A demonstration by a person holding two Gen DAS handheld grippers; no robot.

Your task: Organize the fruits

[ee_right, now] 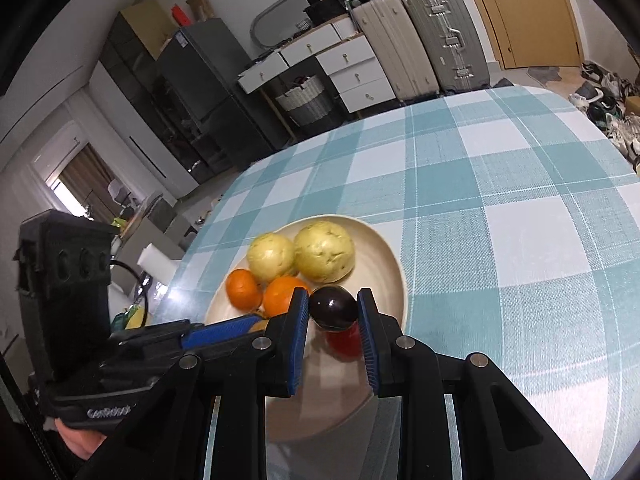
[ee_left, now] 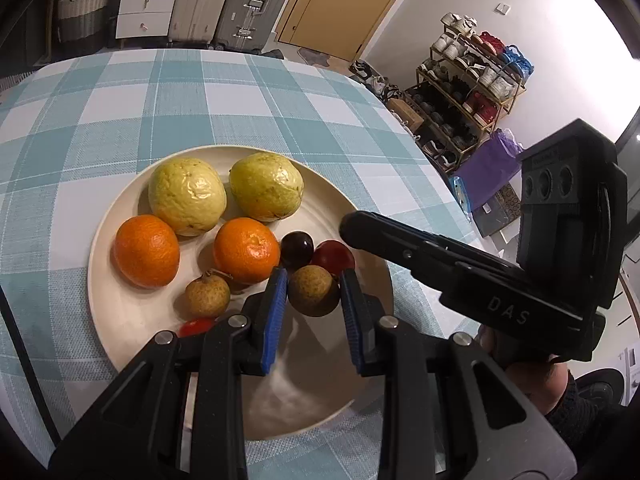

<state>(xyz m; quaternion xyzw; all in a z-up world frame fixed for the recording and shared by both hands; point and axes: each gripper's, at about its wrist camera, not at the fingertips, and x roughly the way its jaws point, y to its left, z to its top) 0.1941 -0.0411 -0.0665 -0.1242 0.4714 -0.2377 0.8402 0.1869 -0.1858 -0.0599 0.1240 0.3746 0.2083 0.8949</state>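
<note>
Nearest to us, the left hand-held gripper (ee_left: 313,294) has its blue pads (ee_left: 275,312) drawn in on a brown longan (ee_left: 313,291), one pad against each side of the fruit, holding it just above the plate (ee_left: 120,208). In the other view our right hand-held gripper (ee_right: 333,307) is clamped the same way on a dark plum (ee_right: 333,307), both pads touching its sides, over the near right part of the plate (ee_right: 394,264). Directly below that plum lies a red fruit (ee_right: 343,342), and we cannot tell whether the two touch. On the plate, near the left hand-held gripper, a second longan (ee_left: 207,295) sits to the left, with a small red fruit (ee_left: 196,326) partly hidden behind the gripper's arm. A little further in lie two oranges (ee_left: 146,251), one at the left and one toward the middle (ee_left: 245,249). At the far side of the plate rest two pale yellow-green guavas (ee_left: 187,196), side by side (ee_left: 265,186) and close together. The plate stands on a tabletop (ee_left: 256,92) covered in a teal and white checked cloth. Beyond the tabletop edge we see suitcases (ee_right: 444,36) against the wall.
</note>
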